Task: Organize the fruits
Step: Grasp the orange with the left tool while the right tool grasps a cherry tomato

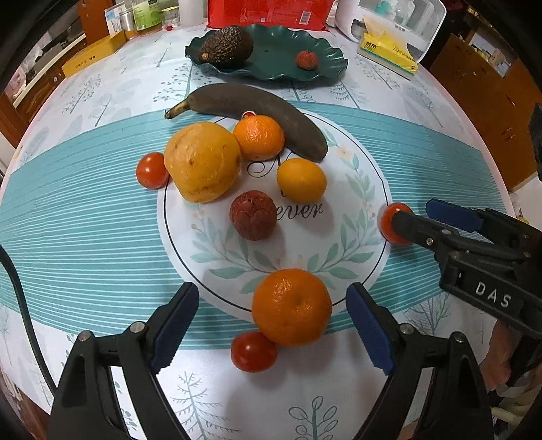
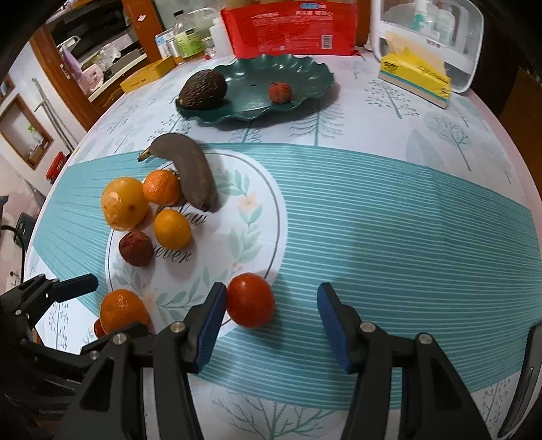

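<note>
Fruit lies on a round printed patch of the tablecloth: a brown banana (image 1: pixel 250 115), a large yellow-orange fruit (image 1: pixel 201 161), a tangerine (image 1: pixel 259 137), a small yellow citrus (image 1: pixel 301 180) and a dark red wrinkled fruit (image 1: pixel 253 215). My left gripper (image 1: pixel 272 325) is open around a near tangerine (image 1: pixel 291 306), with a tomato (image 1: pixel 253 352) beside it. My right gripper (image 2: pixel 271 318) is open, its left pad (image 2: pixel 211 321) touching a red tomato (image 2: pixel 250 300). A green plate (image 1: pixel 271 67) at the back holds an avocado (image 1: pixel 227 45) and a lychee (image 1: pixel 307 60).
Another tomato (image 1: pixel 151 170) sits left of the large fruit. A tissue pack (image 2: pixel 415 79), a white appliance (image 2: pixel 440 30), a red bag (image 2: pixel 291 27), a yellow box (image 1: pixel 93 56) and bottles (image 2: pixel 184 39) line the table's far edge.
</note>
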Action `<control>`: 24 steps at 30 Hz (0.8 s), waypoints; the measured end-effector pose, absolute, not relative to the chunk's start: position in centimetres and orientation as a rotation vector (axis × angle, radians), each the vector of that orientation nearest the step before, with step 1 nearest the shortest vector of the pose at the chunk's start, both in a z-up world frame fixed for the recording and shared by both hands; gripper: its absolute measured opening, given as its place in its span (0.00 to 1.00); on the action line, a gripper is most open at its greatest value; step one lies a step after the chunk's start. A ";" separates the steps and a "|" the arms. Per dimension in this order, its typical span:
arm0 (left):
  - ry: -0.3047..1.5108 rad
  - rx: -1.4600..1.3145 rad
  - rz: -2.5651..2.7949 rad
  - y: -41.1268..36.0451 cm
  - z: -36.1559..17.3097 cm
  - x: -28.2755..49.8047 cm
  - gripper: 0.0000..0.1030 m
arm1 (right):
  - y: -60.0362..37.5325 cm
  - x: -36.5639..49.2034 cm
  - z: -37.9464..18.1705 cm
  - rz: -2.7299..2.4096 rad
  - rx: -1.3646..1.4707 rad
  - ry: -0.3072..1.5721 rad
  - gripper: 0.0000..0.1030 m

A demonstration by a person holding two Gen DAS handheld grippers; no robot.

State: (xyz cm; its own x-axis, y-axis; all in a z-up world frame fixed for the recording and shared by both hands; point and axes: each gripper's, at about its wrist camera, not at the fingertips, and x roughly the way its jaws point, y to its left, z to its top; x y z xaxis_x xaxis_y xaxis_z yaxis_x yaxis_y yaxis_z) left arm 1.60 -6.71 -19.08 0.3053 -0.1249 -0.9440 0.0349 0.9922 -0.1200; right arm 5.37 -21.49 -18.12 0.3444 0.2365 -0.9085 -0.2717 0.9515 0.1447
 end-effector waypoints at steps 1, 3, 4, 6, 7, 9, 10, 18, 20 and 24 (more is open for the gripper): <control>1.259 -0.084 -0.106 -6.7 -19.2 1.6 0.80 | -21.3 5.3 -18.2 0.336 -0.039 1.175 0.54; 1.266 -0.091 -0.108 -6.6 -19.4 1.7 0.76 | -21.0 5.3 -18.4 0.342 -0.045 1.177 0.54; 1.269 -0.094 -0.109 -6.7 -19.4 1.6 0.73 | -20.9 5.3 -18.5 0.342 -0.052 1.180 0.54; 1.274 -0.103 -0.114 -6.6 -19.6 1.6 0.67 | -20.6 5.3 -18.8 0.344 -0.060 1.186 0.54; 1.277 -0.108 -0.118 -6.6 -19.7 1.7 0.63 | -20.6 5.4 -18.9 0.346 -0.060 1.192 0.54; 1.271 -0.109 -0.121 -6.7 -19.7 1.7 0.59 | -20.6 5.3 -19.1 0.346 -0.059 1.194 0.54; 1.269 -0.110 -0.128 -6.7 -19.7 1.7 0.56 | -20.5 5.3 -19.2 0.346 -0.061 1.192 0.53; 1.257 -0.124 -0.150 -7.5 -19.8 1.7 0.43 | -20.3 5.1 -19.4 0.352 -0.075 1.196 0.32; 1.259 -0.131 -0.150 -7.5 -19.8 1.8 0.43 | -20.3 5.0 -19.4 0.352 -0.077 1.196 0.32; 1.257 -0.127 -0.144 -7.4 -19.7 1.7 0.42 | -20.2 4.8 -19.3 0.356 -0.086 1.193 0.31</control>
State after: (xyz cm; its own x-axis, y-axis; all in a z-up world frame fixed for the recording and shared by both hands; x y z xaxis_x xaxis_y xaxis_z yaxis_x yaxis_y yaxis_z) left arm 1.69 -7.45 -19.71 0.3018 -0.1779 -0.9366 0.0391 0.9839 -0.1743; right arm 4.78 -20.22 -19.30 0.3208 0.2252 -0.9200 -0.3155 0.9413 0.1203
